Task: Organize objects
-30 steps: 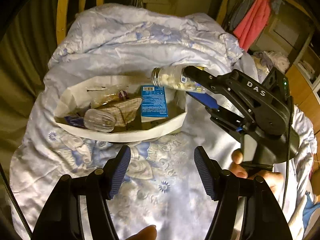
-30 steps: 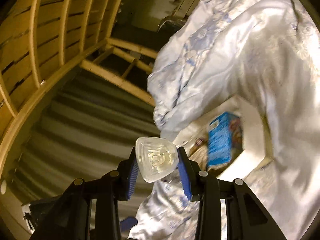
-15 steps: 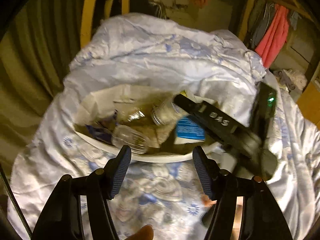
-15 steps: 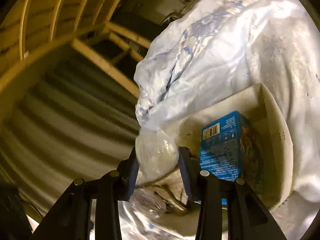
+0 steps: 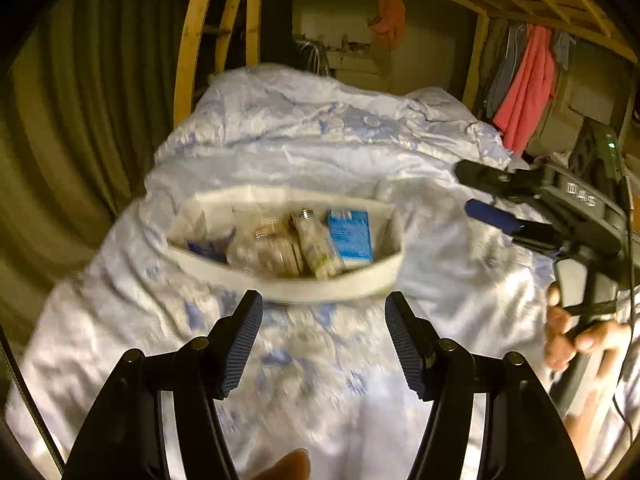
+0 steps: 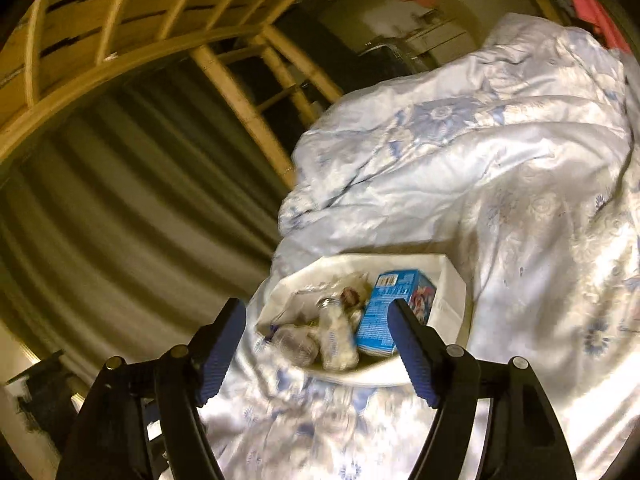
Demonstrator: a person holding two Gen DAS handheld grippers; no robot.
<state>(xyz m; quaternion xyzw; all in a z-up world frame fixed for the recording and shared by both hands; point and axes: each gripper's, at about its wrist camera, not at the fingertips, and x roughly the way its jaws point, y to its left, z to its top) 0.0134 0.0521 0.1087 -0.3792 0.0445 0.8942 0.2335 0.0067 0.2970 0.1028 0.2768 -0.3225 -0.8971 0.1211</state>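
A white fabric basket (image 5: 288, 286) sits on the bed; in the right wrist view its rim (image 6: 454, 276) is just beyond my fingers. Inside lie a clear pill bottle (image 5: 318, 248) (image 6: 336, 338), a blue box (image 5: 350, 234) (image 6: 394, 312), and clear plastic packets (image 5: 266, 248). My left gripper (image 5: 322, 338) is open and empty, just short of the basket's near rim. My right gripper (image 6: 316, 354) is open and empty, above the basket's near side; it shows in the left wrist view (image 5: 480, 196), off to the basket's right.
A rumpled white-and-blue floral quilt (image 5: 320, 148) covers the bed. A wooden bunk frame (image 5: 188, 40) and a green curtain (image 5: 60, 120) stand on the left. Pink clothing (image 5: 524, 84) hangs at the back right.
My right gripper carried the pill bottle over the basket, opened and let it go; the bottle now lies in the basket. The right gripper has drawn back to the right. The left gripper stayed open.
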